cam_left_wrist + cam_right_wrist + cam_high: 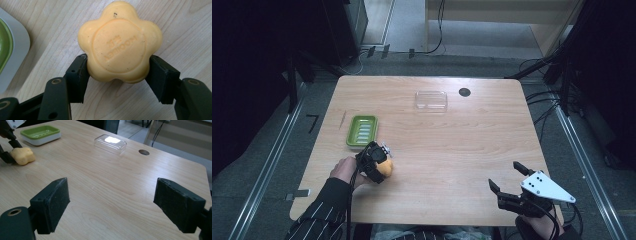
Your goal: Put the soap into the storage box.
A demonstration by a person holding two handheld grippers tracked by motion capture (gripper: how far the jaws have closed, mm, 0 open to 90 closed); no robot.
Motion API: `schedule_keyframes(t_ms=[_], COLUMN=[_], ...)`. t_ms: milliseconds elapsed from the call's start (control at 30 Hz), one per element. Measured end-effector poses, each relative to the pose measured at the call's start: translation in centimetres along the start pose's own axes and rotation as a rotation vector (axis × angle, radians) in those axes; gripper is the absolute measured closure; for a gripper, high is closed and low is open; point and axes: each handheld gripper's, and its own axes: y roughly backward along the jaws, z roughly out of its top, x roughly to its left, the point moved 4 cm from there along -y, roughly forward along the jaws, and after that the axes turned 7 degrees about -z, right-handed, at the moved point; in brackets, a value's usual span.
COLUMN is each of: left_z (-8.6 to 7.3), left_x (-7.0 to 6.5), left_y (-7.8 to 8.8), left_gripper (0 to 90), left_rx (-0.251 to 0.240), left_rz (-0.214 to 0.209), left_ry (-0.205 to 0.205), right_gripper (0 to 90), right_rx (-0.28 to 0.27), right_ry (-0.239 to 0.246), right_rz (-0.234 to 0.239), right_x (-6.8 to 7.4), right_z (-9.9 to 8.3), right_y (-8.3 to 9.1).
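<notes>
A yellow flower-shaped soap (118, 42) lies flat on the wooden table (452, 145), near its front left. My left gripper (117, 72) is shut on the soap, with both black pads (81, 72) pressed against its sides. In the high view the left gripper (379, 162) covers most of the soap (387, 169). The right gripper view has the soap (23, 155) at its far left. My right gripper (111, 202) stands open near the front right edge (507, 187), with bare table between its jaws.
A green soap dish on a white base (362, 131) stands just behind the soap; the dish (41, 133) is empty. A clear plastic lid (431, 99) lies at the back middle, next to a round hole (464, 92) in the tabletop.
</notes>
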Motion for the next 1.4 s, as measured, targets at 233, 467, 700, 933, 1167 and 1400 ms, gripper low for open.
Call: schedule_keyframes(t_ms=[233, 467, 700, 933, 1167, 1400], left_z=[-0.11, -0.13, -0.02, -0.06, -0.03, 0.04], left_x=[0.0, 0.16, 0.24, 0.33, 0.13, -0.02], left_y=[-0.01, -0.15, -0.55, -0.61, -0.66, -0.6], left_gripper=[39.8, 39.3, 39.2, 39.5, 39.9, 40.0], left_rx=[0.001, 0.0, 0.019, 0.0, -0.037, -0.063], left_rz=[-0.002, -0.018, -0.024, -0.045, -0.041, -0.027], left_ry=[0.012, 0.021, 0.024, 0.045, 0.061, 0.062], right_gripper=[13.4, 13.4, 13.4, 13.4, 13.4, 13.4], right_rx=[0.001, 0.003, 0.004, 0.004, 0.004, 0.003], right_ry=[0.001, 0.005, 0.0, 0.006, 0.001, -0.004], right_rz=[0.0, 0.003, 0.002, 0.007, 0.001, 0.002], right_x=[0.01, 0.11, 0.06, 0.14, 0.1, 0.03], right_z=[0.0, 0.01, 0.0, 0.01, 0.04, 0.0], right_y=[0.0, -0.03, -0.04, -0.06, -0.09, -0.03])
